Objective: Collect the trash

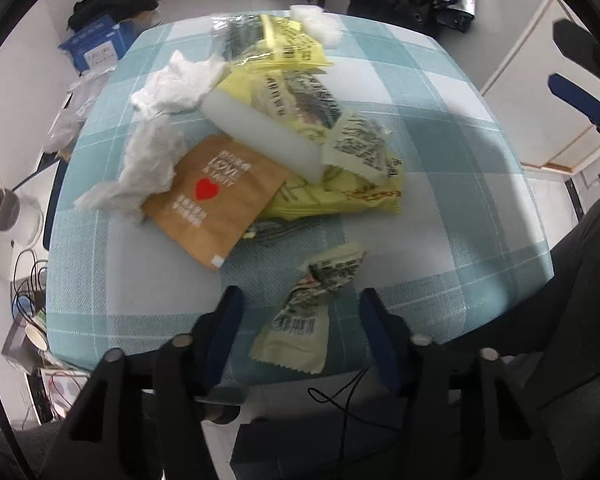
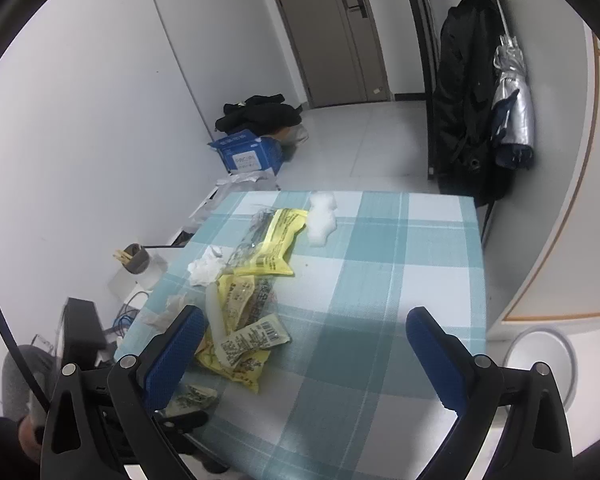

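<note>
From the left wrist, our left gripper [image 1: 302, 312] has its jaws partly spread, with a pale green wrapper [image 1: 300, 316] lying on the desk [image 1: 440, 200] between them, touching neither pad. Ahead of the jaws lies the trash pile [image 1: 260, 140].

From the right wrist, our right gripper [image 2: 304, 340] holds its jaws spread wide and empty. The yellow wrappers [image 2: 240, 320] lie just beside its left jaw.

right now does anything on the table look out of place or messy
Yes. Torn snack wrappers and crumpled tissues lie strewn over the checked tablecloth. A pale green wrapper sits apart at the near edge, between the left gripper's open jaws.
</note>
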